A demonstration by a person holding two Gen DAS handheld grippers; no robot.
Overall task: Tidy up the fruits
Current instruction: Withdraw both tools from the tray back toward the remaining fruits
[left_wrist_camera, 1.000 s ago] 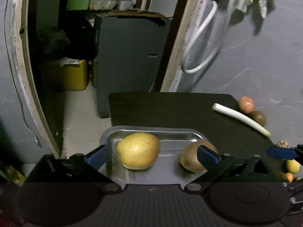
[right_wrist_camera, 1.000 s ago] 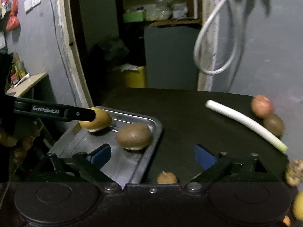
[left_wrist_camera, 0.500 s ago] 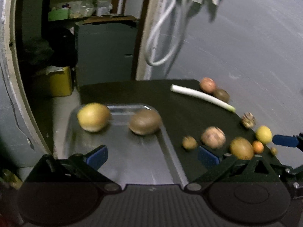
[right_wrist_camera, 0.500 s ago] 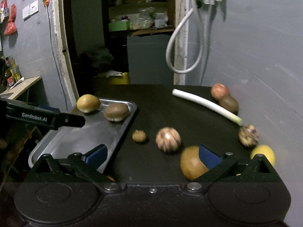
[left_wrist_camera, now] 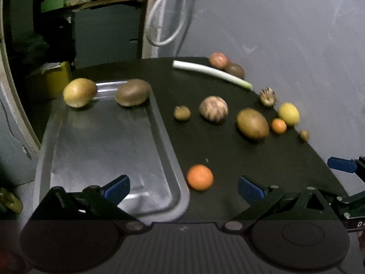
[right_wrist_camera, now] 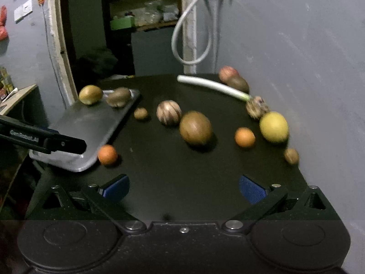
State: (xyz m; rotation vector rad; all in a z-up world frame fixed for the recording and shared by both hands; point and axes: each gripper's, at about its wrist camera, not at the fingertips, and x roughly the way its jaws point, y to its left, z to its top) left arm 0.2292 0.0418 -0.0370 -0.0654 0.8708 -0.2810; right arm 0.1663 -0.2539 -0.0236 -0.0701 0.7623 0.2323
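Observation:
A metal tray (left_wrist_camera: pixel 107 150) (right_wrist_camera: pixel 91 123) lies on the left of the black table and holds a yellow pear (left_wrist_camera: pixel 79 92) (right_wrist_camera: pixel 90 94) and a brown kiwi (left_wrist_camera: pixel 132 92) (right_wrist_camera: pixel 118 96) at its far end. Loose on the table are an orange (left_wrist_camera: pixel 200 177) (right_wrist_camera: pixel 107 154) by the tray's near corner, a striped round fruit (left_wrist_camera: pixel 213 109) (right_wrist_camera: pixel 168 112), a brown oval fruit (left_wrist_camera: pixel 252 123) (right_wrist_camera: pixel 195 128), a small orange (right_wrist_camera: pixel 244 137) and a lemon (right_wrist_camera: pixel 274 126). My left gripper (left_wrist_camera: pixel 183 188) is open and empty over the tray's near corner. My right gripper (right_wrist_camera: pixel 184 188) is open and empty over bare table.
A white leek (right_wrist_camera: pixel 213 86) lies at the back beside a red apple (right_wrist_camera: pixel 228 74) and a dark fruit (right_wrist_camera: pixel 238 84). Small nuts (right_wrist_camera: pixel 140 113) (right_wrist_camera: pixel 291 156) and a spiky fruit (right_wrist_camera: pixel 257 107) lie about. A grey wall (right_wrist_camera: pixel 308 68) bounds the right; a doorway opens behind.
Both grippers have pulled back and swung right: the tray's fruits look farther off, and the loose fruits and the near orange have come into view. Both stay open and empty.

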